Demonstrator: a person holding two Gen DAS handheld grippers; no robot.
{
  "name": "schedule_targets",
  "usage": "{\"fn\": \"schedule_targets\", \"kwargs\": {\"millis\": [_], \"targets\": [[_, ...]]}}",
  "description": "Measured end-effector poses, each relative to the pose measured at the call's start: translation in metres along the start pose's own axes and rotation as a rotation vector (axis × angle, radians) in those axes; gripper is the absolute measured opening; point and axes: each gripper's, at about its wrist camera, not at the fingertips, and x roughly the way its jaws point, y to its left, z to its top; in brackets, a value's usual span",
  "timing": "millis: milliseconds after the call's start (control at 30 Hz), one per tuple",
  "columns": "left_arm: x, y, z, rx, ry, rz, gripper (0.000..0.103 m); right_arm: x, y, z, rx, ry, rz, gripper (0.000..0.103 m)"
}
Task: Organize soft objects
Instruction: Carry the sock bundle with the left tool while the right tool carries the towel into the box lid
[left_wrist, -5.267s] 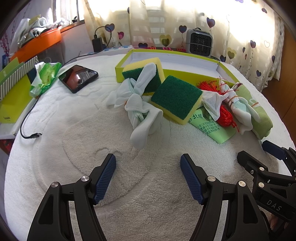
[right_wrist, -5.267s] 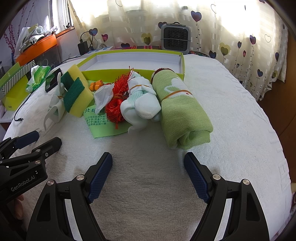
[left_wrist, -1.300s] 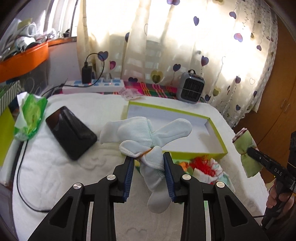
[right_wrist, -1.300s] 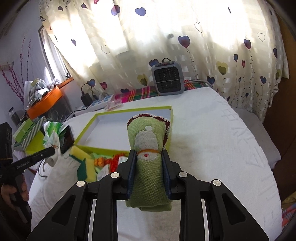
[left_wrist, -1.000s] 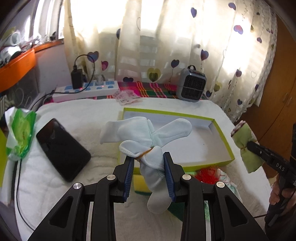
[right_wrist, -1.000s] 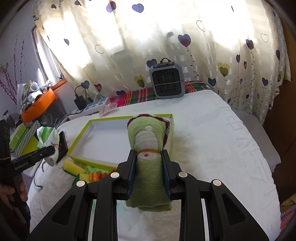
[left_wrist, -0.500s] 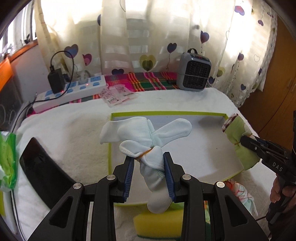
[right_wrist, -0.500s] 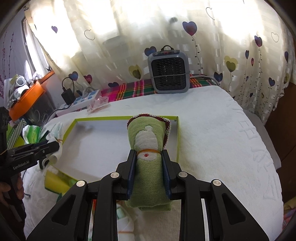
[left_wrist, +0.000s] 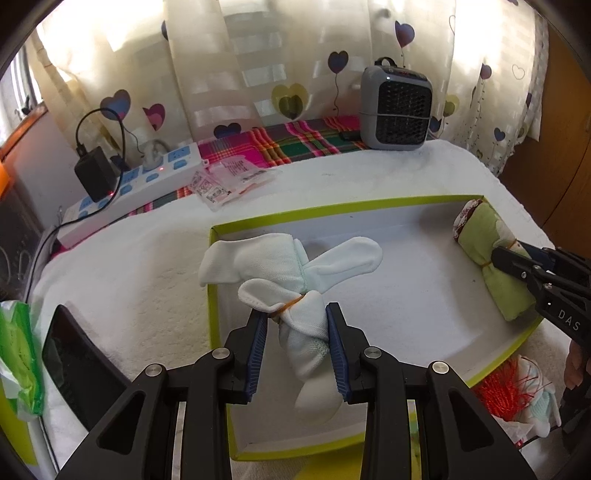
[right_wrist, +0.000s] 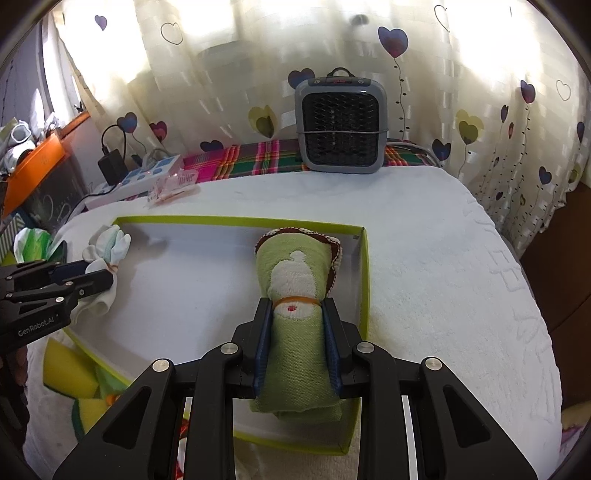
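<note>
Both hands are at the placing step, each carrying a soft bundle over the shallow green-edged box (left_wrist: 369, 210) that lies on the white towel-covered bed.

The left gripper (left_wrist: 298, 347) has its jaws clenched on a bundle of white socks (left_wrist: 295, 273) tied with a rubber band; the bundle hangs over the box's left end, just inside the left wall, its toe dangling toward the white floor of the box. The right gripper (right_wrist: 297, 343) is clenched on a rolled green towel (right_wrist: 299, 295), also banded, which sits over the box's right end, close beside the right wall. Whether either bundle already touches the box floor cannot be told.

Outside the box, by its near wall, wait yellow sponges (right_wrist: 66, 365) and a tangle of red string (left_wrist: 506, 387) with another white sock bundle.

Next, as I judge it, each hand should lower until its bundle rests on the box floor, then release the jaws and lift straight up so the soft fabric does not cling to the pads and drag out.
</note>
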Motion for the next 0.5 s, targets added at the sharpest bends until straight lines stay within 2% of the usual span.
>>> {"fn": "schedule_targets", "kwargs": {"millis": [300, 500], "targets": [[0.011, -0.001, 0.003, 0.019, 0.018, 0.005, 0.032, 0.005, 0.006, 0.003, -0.041, -0.013, -0.036, 0.030], [0.016, -0.001, 0.002, 0.009, 0.035, 0.011, 0.038, 0.006, 0.009, 0.003, -0.056, -0.024, -0.056, 0.031]]}}
